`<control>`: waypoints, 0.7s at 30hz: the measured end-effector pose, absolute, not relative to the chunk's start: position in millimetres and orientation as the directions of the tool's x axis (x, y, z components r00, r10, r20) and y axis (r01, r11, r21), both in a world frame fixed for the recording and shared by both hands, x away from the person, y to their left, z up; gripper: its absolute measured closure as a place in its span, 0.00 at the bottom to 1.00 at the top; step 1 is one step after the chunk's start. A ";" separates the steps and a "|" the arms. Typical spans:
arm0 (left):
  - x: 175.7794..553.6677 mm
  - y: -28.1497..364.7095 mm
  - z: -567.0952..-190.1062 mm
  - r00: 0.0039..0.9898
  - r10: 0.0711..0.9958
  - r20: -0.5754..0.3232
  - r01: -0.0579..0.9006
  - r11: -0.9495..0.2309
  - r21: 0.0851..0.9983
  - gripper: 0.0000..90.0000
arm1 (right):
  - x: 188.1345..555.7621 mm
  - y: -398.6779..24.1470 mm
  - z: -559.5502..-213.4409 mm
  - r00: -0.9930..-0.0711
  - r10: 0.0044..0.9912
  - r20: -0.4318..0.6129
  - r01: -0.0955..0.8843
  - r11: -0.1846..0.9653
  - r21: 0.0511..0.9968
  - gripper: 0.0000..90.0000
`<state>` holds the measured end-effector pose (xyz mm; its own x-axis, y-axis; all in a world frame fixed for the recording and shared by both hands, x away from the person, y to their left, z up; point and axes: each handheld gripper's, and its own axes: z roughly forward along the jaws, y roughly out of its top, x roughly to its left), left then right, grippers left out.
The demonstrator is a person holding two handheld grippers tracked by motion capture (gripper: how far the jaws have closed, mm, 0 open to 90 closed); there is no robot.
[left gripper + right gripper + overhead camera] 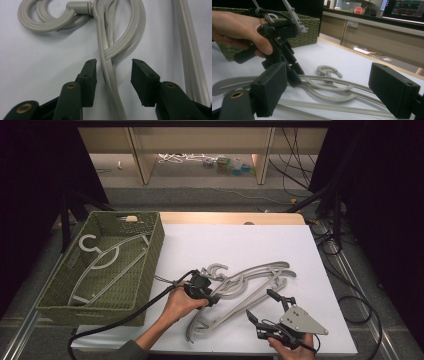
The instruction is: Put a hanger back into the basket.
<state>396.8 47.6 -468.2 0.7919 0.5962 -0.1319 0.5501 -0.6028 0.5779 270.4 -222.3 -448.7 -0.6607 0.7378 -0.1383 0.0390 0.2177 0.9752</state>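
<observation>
Broadly, a white table (280, 245) carries everything, with a green woven basket (155, 250) at its left side. Inside that basket lies one grey hanger (107, 265), flat on the bottom with its hook toward the far end. On the bare table, just right of the basket, sits a loose pile of grey hangers (250, 282), their arms crossing and their hooks (216, 270) bunched toward the left. The left gripper (209, 296) is down at this pile, held in the person's left hand (177, 304), its cable trailing off toward the near left corner. Seen from the left gripper view, a thin arm of one hanger (108, 75) runs up between the two black jaws; the left-side pad (90, 75) sits close against it, the other pad (143, 80) is apart from it, so the jaws stand partly open with nothing pressed. The right gripper (262, 306) is held near the front edge of the table, just right of the pile, in the right hand (295, 351). Its jaws stand wide apart and empty, pointed toward the hangers and the left gripper (294, 75).
</observation>
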 end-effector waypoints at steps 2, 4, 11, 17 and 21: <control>397.1 47.8 -467.9 0.797 0.589 -0.129 0.545 -0.613 0.572 0.64 | 270.6 -221.5 -449.1 -0.651 0.747 -0.136 0.036 0.210 0.977 0.18; 395.4 45.2 -471.4 0.776 0.611 -0.153 0.567 -0.572 0.593 0.66 | 270.6 -221.9 -449.0 -0.658 0.740 -0.138 0.037 0.215 0.976 0.18; 397.3 46.3 -475.1 0.790 0.599 -0.131 0.552 -0.604 0.574 0.73 | 269.6 -221.4 -448.7 -0.657 0.743 -0.130 0.048 0.214 0.976 0.18; 399.7 47.6 -475.7 0.796 0.594 -0.116 0.544 -0.617 0.569 0.79 | 269.6 -221.5 -448.8 -0.659 0.742 -0.124 0.055 0.213 0.976 0.18; 398.7 46.1 -477.2 0.781 0.612 -0.126 0.555 -0.588 0.589 0.83 | 269.8 -221.5 -448.8 -0.657 0.742 -0.130 0.050 0.214 0.976 0.18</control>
<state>398.7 46.1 -477.2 0.7811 0.6115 -0.1262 0.5551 -0.5877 0.5886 269.8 -221.5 -448.8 -0.6574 0.7424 -0.1295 0.0495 0.2141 0.9756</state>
